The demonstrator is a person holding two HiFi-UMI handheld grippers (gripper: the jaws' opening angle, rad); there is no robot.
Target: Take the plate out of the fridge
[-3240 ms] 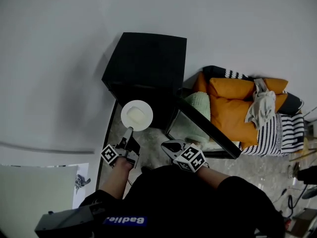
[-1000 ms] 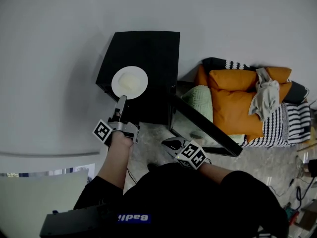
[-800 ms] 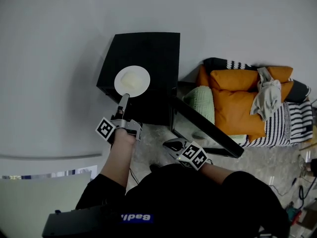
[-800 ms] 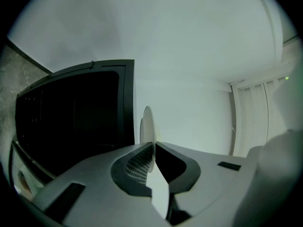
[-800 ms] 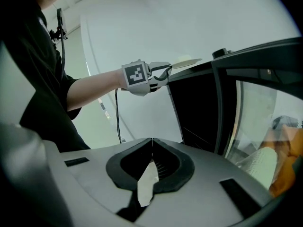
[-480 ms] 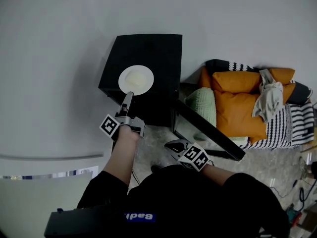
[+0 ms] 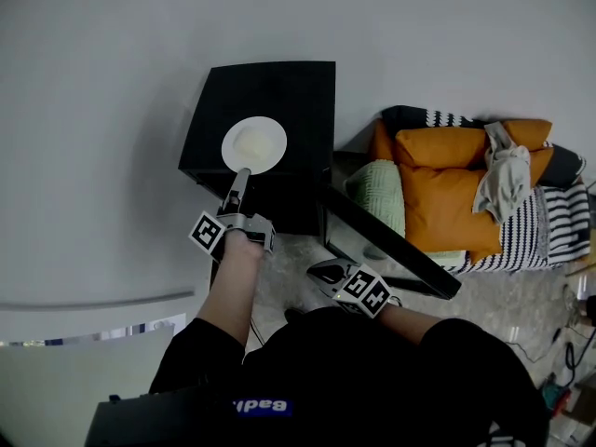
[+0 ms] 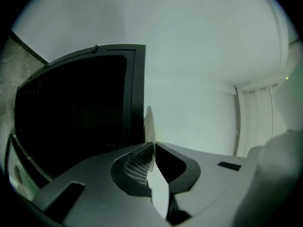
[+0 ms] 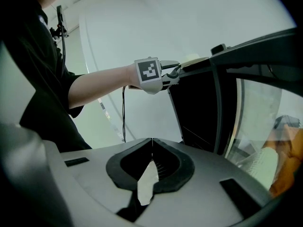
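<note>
- The plate (image 7: 254, 144) was down in front of the fridge (image 7: 298, 91) a few secs ago. Now it's up over the fridge top, so it's basically out.
- Left gripper (image 7: 243, 175) is clamped on its near rim.
- Right gripper (image 7: 321, 270) jaws are together on nothing, down by the open door (image 7: 391, 240).
- Fridge inside is too dark to see what's in there.

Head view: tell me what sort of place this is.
Probably a home-style room, perhaps a living room: a small black fridge stands by a plain white wall, orange and striped cushions are piled beside it, and the floor looks like stone tile.
</note>
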